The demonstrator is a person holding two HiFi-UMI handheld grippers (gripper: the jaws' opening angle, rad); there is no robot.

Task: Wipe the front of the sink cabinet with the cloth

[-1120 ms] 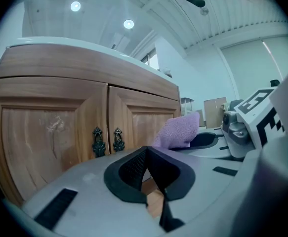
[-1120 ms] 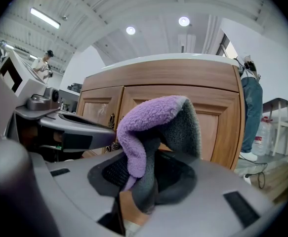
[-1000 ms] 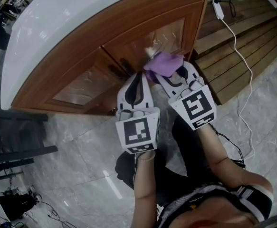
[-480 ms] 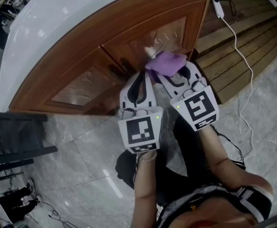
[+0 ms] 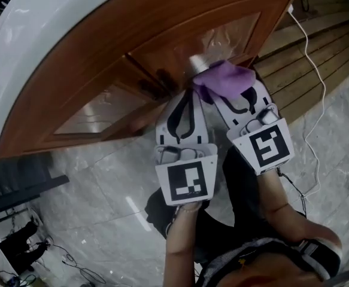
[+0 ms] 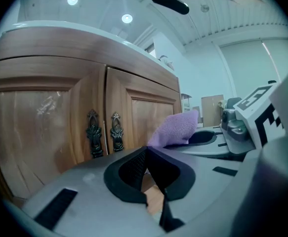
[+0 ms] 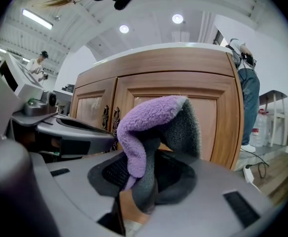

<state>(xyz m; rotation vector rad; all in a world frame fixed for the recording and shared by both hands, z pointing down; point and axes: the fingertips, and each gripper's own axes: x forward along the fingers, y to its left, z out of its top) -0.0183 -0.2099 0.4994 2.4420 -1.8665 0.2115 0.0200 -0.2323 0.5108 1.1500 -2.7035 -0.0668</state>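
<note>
While I look down over my arms, my right tongs are squeezed tight on the purple cloth, and the cloth puffs out past their tips. It sits at about 1 o'clock from the middle of my head view, close up to the brown wood front of the sink cabinet, but I cannot tell if it touches the wood. In the right gripper view the cloth is folded over, purple outside and grey inside, and pinched low down between the two jaws. My left tongs are just beside the right ones, at their 9 o'clock. Their jaws are pressed together and hold nothing. In the left gripper view two dark door handles stand at 9 o'clock of the cloth. Wood planks lie on the floor at 2 o'clock of the cloth.
</note>
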